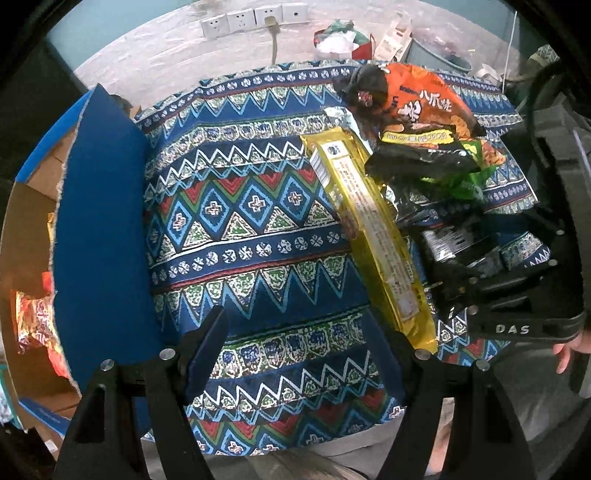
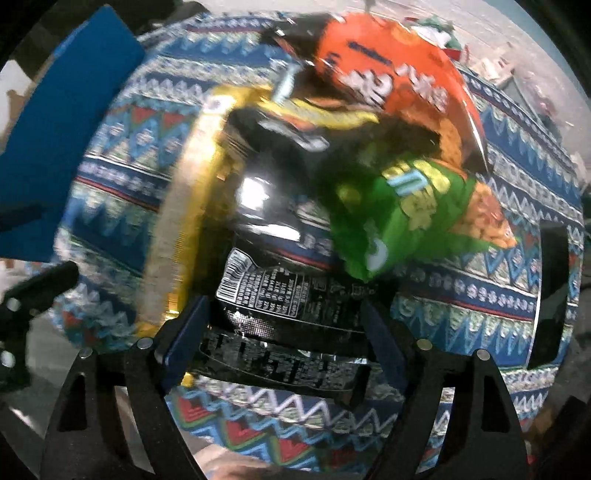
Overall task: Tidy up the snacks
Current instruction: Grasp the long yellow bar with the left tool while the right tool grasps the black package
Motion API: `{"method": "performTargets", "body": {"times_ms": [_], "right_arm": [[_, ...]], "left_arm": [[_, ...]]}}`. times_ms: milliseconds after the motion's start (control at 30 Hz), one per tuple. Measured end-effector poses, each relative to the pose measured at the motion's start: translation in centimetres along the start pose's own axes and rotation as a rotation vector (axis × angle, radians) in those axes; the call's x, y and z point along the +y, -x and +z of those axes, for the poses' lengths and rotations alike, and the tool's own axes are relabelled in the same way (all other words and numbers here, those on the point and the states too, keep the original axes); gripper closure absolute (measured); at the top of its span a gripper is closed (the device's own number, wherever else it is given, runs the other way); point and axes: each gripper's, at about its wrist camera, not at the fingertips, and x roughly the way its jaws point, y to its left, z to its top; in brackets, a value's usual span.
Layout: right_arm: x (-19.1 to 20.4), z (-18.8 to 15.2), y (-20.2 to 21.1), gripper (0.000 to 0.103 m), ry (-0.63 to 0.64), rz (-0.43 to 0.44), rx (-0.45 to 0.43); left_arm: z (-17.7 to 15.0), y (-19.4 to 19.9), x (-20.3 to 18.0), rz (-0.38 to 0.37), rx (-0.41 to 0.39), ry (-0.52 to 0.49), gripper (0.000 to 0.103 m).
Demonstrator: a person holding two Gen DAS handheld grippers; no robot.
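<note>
Your right gripper (image 2: 284,332) points down over the snack pile with its jaws spread wide, straddling a black packet (image 2: 280,295) that lies flat on the cloth; the pads stand at its two sides without visibly pressing, so judge this as lining up for a grasp, not a hold. Your left gripper (image 1: 295,343) hangs open over bare patterned tablecloth (image 1: 236,206) with nothing between its fingers, probably waiting its turn.

The snacks lie heaped at the right of the table as the left view shows it: a long yellow packet (image 1: 373,236) runs near to far, a black-and-green bag (image 1: 424,155) overlaps its far end, and an orange bag (image 1: 424,99) lies farthest. The heap likely explains your top-down approach, since only the nearest packet is free to lift.

At the left edge stands a cardboard box (image 1: 33,206) with a raised blue flap (image 1: 99,229); red packets (image 1: 37,317) already sit inside, which suggests it is the destination.

Beyond the table you see a pale wall with a row of sockets (image 1: 255,18) and some clutter on the floor.
</note>
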Motion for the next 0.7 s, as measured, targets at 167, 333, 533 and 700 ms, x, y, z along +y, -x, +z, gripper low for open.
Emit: {"method": "performTargets", "body": {"times_ms": [167, 333, 533, 700], "right_arm": [[-2.1, -0.7, 0.2, 0.02, -0.063, -0.017, 0.003], [-4.5, -1.1, -0.2, 0.018, -0.156, -0.016, 0.012], [-5.7, -1.6, -1.2, 0.017, -0.185, -0.012, 0.024], [-5.6, -1.0, -2.3, 0.014, -0.158, -0.033, 0.024]], "left_arm": [[0.6, -1.1, -0.1, -0.033, 0.036, 0.02, 0.027], [1.6, -1.9, -0.2, -0.077, 0.06, 0.065, 0.027], [2.9, -3.2, -1.1, -0.102, 0.084, 0.077, 0.027], [3.5, -4.4, -1.4, -0.13, 0.102, 0.109, 0.026]]}}
